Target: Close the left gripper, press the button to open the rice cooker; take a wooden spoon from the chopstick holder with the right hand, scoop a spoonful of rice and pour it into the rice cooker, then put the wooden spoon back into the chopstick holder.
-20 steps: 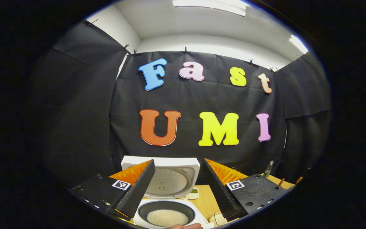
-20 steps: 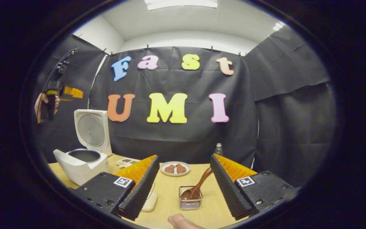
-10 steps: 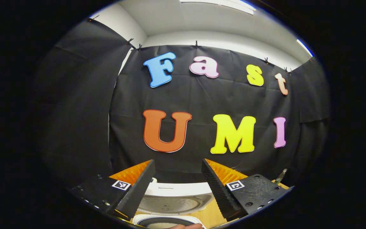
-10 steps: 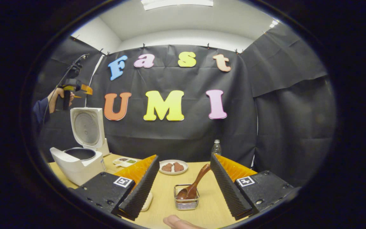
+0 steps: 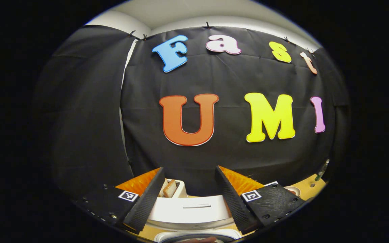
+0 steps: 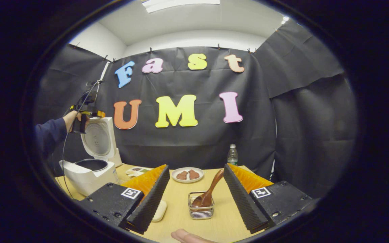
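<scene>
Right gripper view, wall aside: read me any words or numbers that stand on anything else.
No text here can be read.
The bottle has a label, too small to read.
On the rice cooker no writing can be made out.
The square tag bears a coded pattern, not letters.

White rice cooker (image 6: 89, 168) open, wooden spoon (image 6: 209, 192) leaning in chopstick holder (image 6: 200, 211)

A round white plate (image 6: 187, 180) carrying two brown pieces of food is sitting on the pale wooden table (image 6: 177, 216). A clear plastic bottle (image 6: 232, 156) is standing upright behind it, near the black cloth wall (image 6: 309, 128). A small white tray (image 6: 137, 171) with green and dark items is lying well left of the plate. A cream oblong block (image 6: 160, 211) is resting nearer the camera.
</scene>
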`<state>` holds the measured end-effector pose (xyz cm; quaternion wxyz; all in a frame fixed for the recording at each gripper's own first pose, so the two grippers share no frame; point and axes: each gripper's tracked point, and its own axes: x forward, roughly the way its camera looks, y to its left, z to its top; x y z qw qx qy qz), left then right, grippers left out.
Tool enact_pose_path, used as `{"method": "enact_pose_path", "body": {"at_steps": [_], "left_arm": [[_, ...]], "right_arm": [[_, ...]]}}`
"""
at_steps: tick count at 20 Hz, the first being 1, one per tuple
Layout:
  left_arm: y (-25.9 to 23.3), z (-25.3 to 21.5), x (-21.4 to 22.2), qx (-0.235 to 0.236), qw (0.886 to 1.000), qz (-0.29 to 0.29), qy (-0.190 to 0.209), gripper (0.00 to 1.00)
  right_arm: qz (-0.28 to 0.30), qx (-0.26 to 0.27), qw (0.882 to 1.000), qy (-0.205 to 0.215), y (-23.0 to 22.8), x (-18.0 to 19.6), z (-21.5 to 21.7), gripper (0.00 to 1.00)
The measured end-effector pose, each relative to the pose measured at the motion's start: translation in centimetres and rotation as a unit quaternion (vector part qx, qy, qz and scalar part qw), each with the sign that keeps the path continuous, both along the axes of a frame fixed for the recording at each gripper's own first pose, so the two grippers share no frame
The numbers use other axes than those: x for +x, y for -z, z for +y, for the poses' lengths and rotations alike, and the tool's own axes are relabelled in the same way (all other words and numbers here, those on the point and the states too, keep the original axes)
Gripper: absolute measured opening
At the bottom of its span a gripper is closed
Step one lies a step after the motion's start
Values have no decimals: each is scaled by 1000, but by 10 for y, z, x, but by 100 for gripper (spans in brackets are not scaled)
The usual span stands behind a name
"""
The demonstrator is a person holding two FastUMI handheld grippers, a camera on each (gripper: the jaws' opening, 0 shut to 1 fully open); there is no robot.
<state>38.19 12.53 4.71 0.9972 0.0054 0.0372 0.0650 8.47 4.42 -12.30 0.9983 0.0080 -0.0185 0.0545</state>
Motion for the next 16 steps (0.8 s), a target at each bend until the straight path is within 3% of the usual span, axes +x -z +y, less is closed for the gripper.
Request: {"method": "enact_pose_path", "body": {"at_steps": [7, 12, 16], "left_arm": [[8, -10, -39, 1, 1000, 29, 0, 97], [25, -18, -86, -1, 999, 35, -9, 96], [61, -37, -116, -2, 998, 69, 6, 96]], "right_arm": [[-6, -3, 1000, 12, -17, -41, -3, 100], [-8, -7, 1000, -9, -18, -62, 10, 100], [-2, 3, 1000, -1, -16, -73, 4, 100]]}}
